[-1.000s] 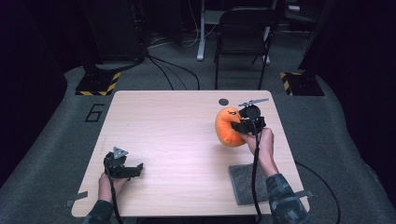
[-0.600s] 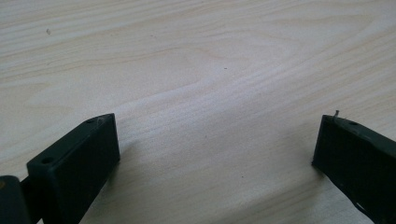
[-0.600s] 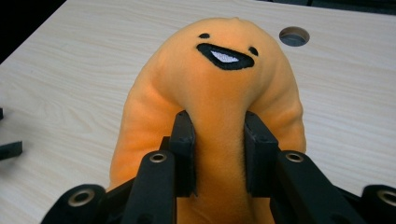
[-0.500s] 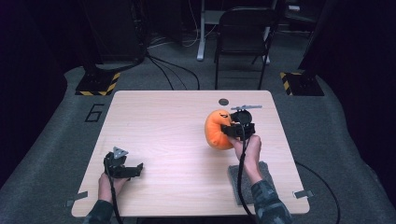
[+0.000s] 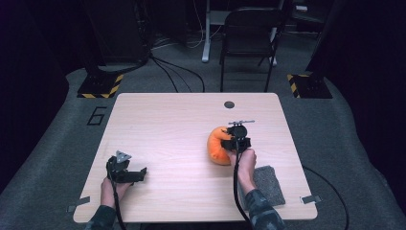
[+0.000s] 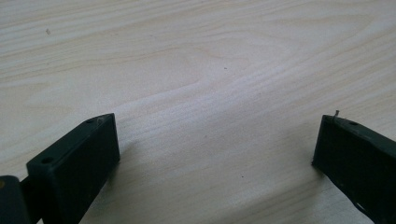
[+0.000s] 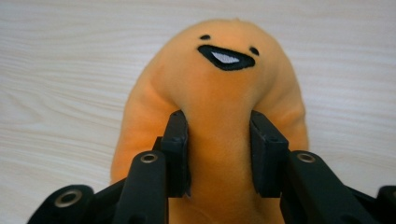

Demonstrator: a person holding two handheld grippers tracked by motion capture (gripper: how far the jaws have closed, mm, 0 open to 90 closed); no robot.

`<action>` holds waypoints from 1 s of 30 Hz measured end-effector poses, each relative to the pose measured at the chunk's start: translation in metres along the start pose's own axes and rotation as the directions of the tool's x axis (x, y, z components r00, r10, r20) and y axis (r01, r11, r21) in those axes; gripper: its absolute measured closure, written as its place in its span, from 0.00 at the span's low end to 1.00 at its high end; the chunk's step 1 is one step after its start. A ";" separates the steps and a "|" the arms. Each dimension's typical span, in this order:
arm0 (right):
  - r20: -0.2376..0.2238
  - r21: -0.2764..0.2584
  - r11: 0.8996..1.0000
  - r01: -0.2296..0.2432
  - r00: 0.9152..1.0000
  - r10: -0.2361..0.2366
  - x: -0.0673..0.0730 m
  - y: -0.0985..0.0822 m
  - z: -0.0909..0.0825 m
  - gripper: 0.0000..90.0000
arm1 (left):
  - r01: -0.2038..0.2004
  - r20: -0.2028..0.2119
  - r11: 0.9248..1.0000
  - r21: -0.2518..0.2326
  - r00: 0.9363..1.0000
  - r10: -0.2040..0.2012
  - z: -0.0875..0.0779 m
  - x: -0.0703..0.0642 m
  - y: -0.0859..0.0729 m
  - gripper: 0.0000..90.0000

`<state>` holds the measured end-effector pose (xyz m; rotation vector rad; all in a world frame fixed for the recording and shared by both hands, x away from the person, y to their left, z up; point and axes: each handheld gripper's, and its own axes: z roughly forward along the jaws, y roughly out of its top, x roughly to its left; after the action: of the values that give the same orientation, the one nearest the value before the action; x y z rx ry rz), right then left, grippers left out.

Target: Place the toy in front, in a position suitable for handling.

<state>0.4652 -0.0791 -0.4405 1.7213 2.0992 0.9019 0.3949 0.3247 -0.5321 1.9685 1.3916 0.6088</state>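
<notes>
Orange plush (image 5: 219, 145) moved nearer, face pointing away, right tongs (image 7: 218, 149) easing, pinching it

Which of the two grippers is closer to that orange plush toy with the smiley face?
The right. The right gripper has its fingers pressed into the orange plush toy, one each side, though they have just been opening. The left gripper rests far away near the table's front left.

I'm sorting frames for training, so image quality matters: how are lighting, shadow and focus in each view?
High view: the table is evenly lit, the room behind falls dark, detail is soft. Left gripper view: the wood grain is sharp, with soft shadows beside the left hand-held gripper. Right gripper view: the orange plush toy is crisp, the right hand-held gripper slightly blurred near the lens; no glare.
</notes>
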 end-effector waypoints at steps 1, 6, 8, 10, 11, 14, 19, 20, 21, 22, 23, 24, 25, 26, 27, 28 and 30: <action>0.005 -0.014 1.000 -0.009 1.000 0.010 0.000 -0.002 0.002 0.70 | 0.000 0.000 1.000 0.000 1.000 0.000 0.000 0.000 0.000 0.00; 0.017 -0.026 1.000 0.006 1.000 -0.006 0.004 -0.002 0.001 0.55 | -0.001 0.000 1.000 0.000 1.000 0.001 0.000 0.000 0.000 0.00; 0.031 -0.054 0.998 0.025 0.999 -0.023 0.004 -0.001 -0.003 0.34 | -0.001 0.000 1.000 0.000 1.000 0.001 0.000 0.000 0.000 0.00; 0.030 -0.064 0.998 0.027 0.999 -0.025 0.003 -0.001 -0.006 0.28 | -0.001 0.000 1.000 0.000 1.000 0.001 0.000 0.000 0.000 0.00; 0.024 -0.084 0.996 0.037 0.999 -0.035 0.002 0.000 -0.011 0.20 | -0.001 0.001 1.000 0.001 1.000 0.001 0.000 0.000 0.000 0.00; 0.000 -0.112 0.992 0.051 0.999 -0.051 -0.004 0.002 -0.026 0.15 | -0.002 0.001 1.000 0.000 1.000 0.002 0.000 0.000 0.000 0.00; -0.020 -0.163 0.980 0.116 0.992 -0.121 -0.024 -0.003 -0.063 0.04 | -0.002 0.001 1.000 0.000 1.000 0.002 0.000 0.000 0.000 0.00; -0.021 -0.168 0.978 0.126 0.991 -0.132 -0.028 -0.005 -0.068 0.04 | -0.001 0.001 1.000 0.000 1.000 0.001 0.000 0.000 0.000 0.00; -0.014 -0.172 0.976 0.132 0.991 -0.136 -0.031 -0.008 -0.075 0.02 | -0.002 0.001 1.000 0.001 1.000 0.002 0.000 0.000 0.000 0.00; -0.014 -0.174 0.974 0.146 0.989 -0.150 -0.036 -0.011 -0.081 0.02 | -0.002 0.001 1.000 0.000 1.000 0.002 0.000 0.000 0.000 0.00; -0.008 -0.174 0.973 0.154 0.988 -0.157 -0.041 -0.015 -0.086 0.02 | -0.002 0.001 1.000 0.001 1.000 0.002 0.000 0.000 0.000 0.00; -0.004 -0.174 0.972 0.160 0.987 -0.163 -0.046 -0.021 -0.093 0.01 | -0.001 0.001 1.000 0.000 1.000 0.001 0.000 0.000 0.000 0.00; -0.001 -0.170 0.971 0.168 0.985 -0.170 -0.049 -0.026 -0.096 0.01 | -0.003 0.001 1.000 0.001 1.000 0.003 0.000 0.000 0.000 0.00; 0.003 -0.168 0.969 0.179 0.983 -0.181 -0.056 -0.036 -0.102 0.01 | -0.003 0.001 1.000 0.001 1.000 0.003 0.000 0.000 0.000 0.00; 0.011 -0.160 0.970 0.186 0.982 -0.186 -0.058 -0.041 -0.104 0.00 | -0.002 0.001 1.000 0.000 1.000 0.002 0.000 0.000 0.000 0.00; 0.011 -0.160 0.970 0.186 0.982 -0.186 -0.058 -0.041 -0.104 0.00 | -0.002 0.001 1.000 0.000 1.000 0.002 0.000 0.000 0.000 0.00; 0.015 -0.143 0.971 0.192 0.981 -0.192 -0.066 -0.054 -0.106 0.00 | -0.002 0.000 1.000 0.000 1.000 0.002 0.000 0.000 0.000 0.00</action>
<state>0.3782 -0.1772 -0.4041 1.4196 2.1000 0.9683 0.3948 0.3249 -0.5321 1.9699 1.3898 0.6093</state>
